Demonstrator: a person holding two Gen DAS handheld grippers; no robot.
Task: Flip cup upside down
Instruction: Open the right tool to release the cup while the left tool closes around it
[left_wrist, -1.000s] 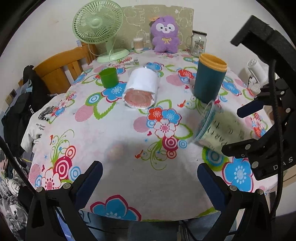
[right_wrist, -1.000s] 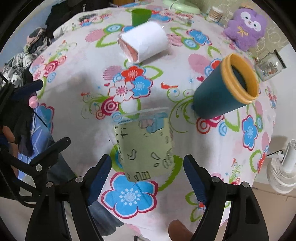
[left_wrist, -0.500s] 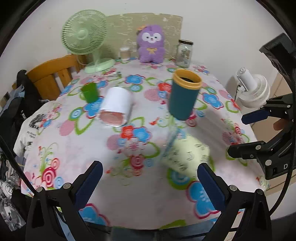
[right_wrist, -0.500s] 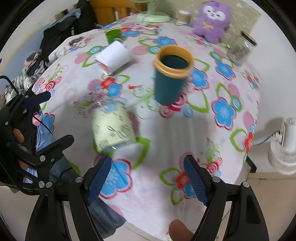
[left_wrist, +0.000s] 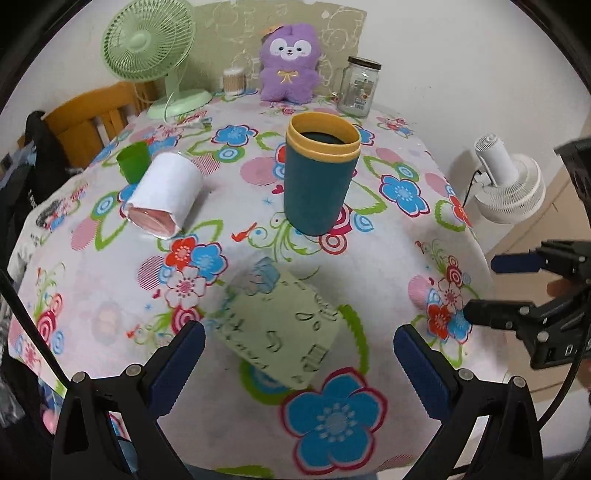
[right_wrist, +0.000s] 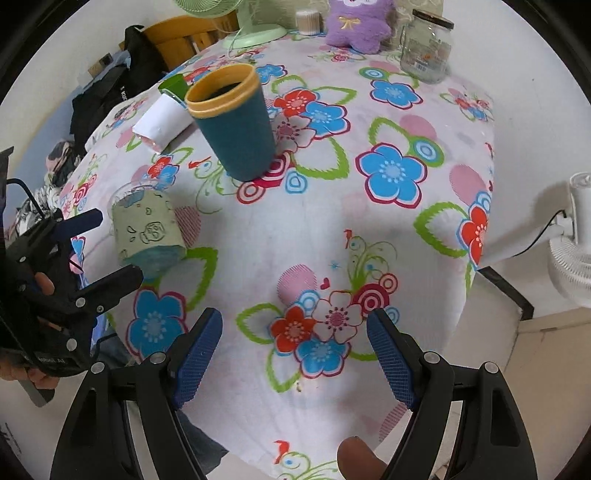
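Note:
A clear cup with a pale green printed sleeve lies tilted on its side on the flowered tablecloth, its mouth toward the far left; it also shows in the right wrist view. My left gripper is open and empty, its blue pads on either side of the cup without touching it. My right gripper is open and empty, off to the cup's right over the table's near edge; it shows in the left wrist view.
A teal cup with a yellow rim stands upright behind the green cup. A white-sleeved cup lies on its side at left, next to a small green cup. A green fan, plush toy and glass jar stand at the back. A white fan stands off the table at right.
My right gripper let go of the green cup and drew back to the right. The cup came to rest on its side. My left gripper moved right, up to the cup.

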